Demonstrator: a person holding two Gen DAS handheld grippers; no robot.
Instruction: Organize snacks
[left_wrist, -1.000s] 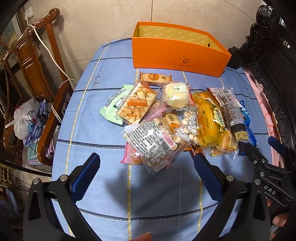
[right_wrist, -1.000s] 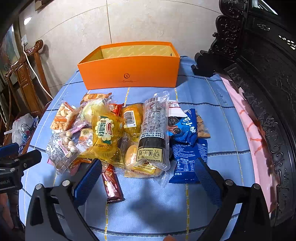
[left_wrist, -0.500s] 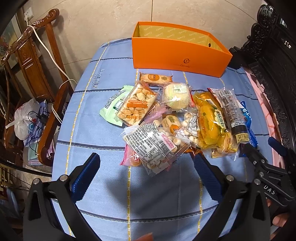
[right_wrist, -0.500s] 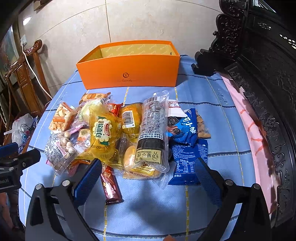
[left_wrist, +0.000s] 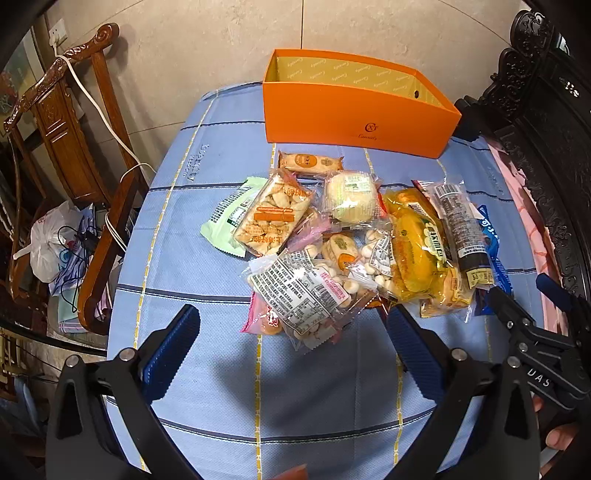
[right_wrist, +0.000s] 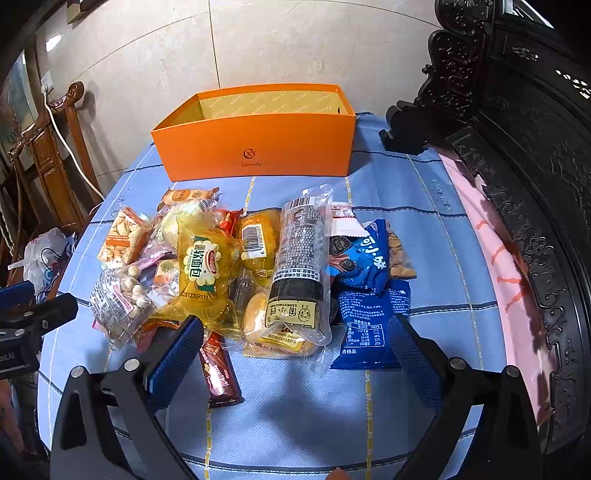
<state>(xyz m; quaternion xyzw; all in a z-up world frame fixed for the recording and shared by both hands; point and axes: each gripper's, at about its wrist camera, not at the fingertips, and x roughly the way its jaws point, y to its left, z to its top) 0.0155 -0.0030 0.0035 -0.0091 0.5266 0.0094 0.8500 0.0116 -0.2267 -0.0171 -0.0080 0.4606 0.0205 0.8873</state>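
The right gripper (right_wrist: 295, 354) hangs wide apart over piled snack packets (right_wrist: 251, 273) before an orange box (right_wrist: 258, 147).

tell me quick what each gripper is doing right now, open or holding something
Left gripper: open, holding nothing, hovering over the blue tablecloth just short of the snack pile.
Right gripper: open, holding nothing, in front of the bread packet.

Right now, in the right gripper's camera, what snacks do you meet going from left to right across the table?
Clear bag of white balls → yellow packet → tall dark roll packet → blue packets.
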